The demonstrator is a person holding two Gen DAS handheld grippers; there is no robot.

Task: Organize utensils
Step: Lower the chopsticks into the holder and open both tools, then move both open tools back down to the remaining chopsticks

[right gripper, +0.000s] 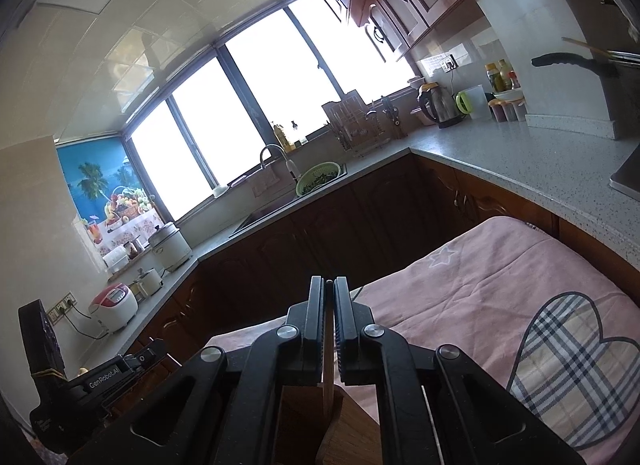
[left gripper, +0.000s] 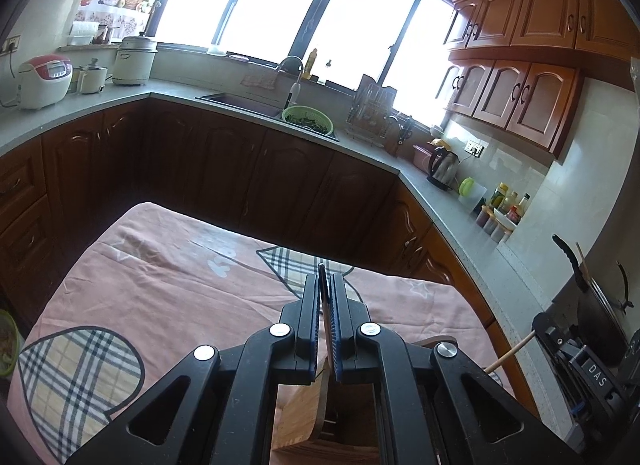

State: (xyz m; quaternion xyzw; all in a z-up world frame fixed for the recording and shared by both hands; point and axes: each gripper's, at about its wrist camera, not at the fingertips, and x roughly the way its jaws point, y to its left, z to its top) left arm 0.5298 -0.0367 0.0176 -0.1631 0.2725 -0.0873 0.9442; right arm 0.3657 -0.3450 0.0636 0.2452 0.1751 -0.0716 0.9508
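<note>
Both claws gripping slim utensils above a wooden holder

The left claw [left gripper: 322, 285] is pinching a thin dark-tipped utensil [left gripper: 325, 305] over the wooden holder [left gripper: 316, 417]; the right claw [right gripper: 329, 289] is clamping a slender wooden stick [right gripper: 329, 361]. Beyond, the pink cloth [left gripper: 168, 273] is covering the worktop, the sink [left gripper: 240, 102] sitting far behind.
</note>
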